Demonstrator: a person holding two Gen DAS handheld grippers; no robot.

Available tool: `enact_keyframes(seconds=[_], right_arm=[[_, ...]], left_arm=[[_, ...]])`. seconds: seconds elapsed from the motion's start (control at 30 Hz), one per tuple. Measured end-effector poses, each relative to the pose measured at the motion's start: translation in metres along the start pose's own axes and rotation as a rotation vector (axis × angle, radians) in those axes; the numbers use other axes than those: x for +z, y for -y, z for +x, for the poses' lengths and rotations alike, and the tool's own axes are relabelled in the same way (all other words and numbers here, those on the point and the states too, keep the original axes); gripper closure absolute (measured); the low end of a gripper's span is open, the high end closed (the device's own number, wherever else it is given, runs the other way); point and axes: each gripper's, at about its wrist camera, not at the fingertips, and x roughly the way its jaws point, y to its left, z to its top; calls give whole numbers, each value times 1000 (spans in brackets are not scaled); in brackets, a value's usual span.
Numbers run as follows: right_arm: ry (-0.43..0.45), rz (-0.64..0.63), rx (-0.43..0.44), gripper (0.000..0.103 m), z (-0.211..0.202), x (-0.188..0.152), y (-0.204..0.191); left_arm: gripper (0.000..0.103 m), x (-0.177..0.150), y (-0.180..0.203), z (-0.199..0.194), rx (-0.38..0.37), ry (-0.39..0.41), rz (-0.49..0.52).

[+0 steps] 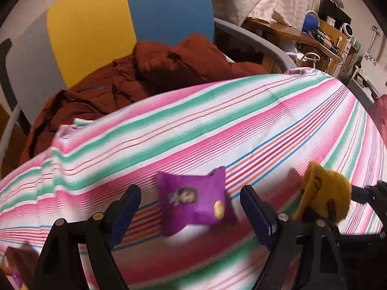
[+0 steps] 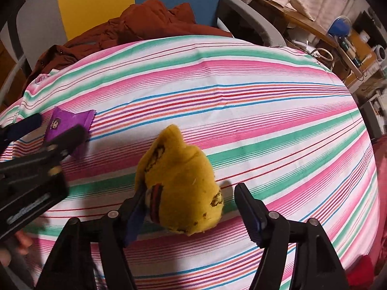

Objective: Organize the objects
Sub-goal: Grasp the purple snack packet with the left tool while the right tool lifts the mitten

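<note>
1. Your left hand-held gripper hangs released, fingers wide apart, over the purple snack packet lying flat on the striped bedsheet; its long axis runs roughly left to right.
2. Your right hand-held gripper is spread too; the yellow plush toy touches only its left finger, pointed tip aimed up and away.
3. Motion blur hides the packet's print, and whether the toy rests on the sheet is unclear.
4. A fingertip shows at the lower left edge.

left gripper jaws spread wide, right gripper jaws parted, both low and side by side
</note>
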Motion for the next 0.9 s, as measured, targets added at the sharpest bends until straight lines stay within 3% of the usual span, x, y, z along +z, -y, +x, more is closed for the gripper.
enact_keyframes(seconds=[0.1,0.2,0.47,0.57,0.6,0.67,0.9], right_arm=[[0,2,5,30,1,2,-1],[1,0,6,30,2,2,0],[4,-6,17,31,2,-2,0],[5,3,52,36,2,-3,3],[7,6,71,42,2,-3,3],[14,4,101,50,0,-3,2],[31,15,176,53,-3,-4,7]], left_arm=[[19,0,-4,18,19,-23,-16],[25,-4,-13,17,0,28,-43],[30,-8,-13,17,3,47,-8],[49,-12,-15,11,18,48,-23],[51,-15,-16,8,19,43,-37],[53,-24,-17,3,27,43,-52],[53,-73,-14,-27,56,48,-103]])
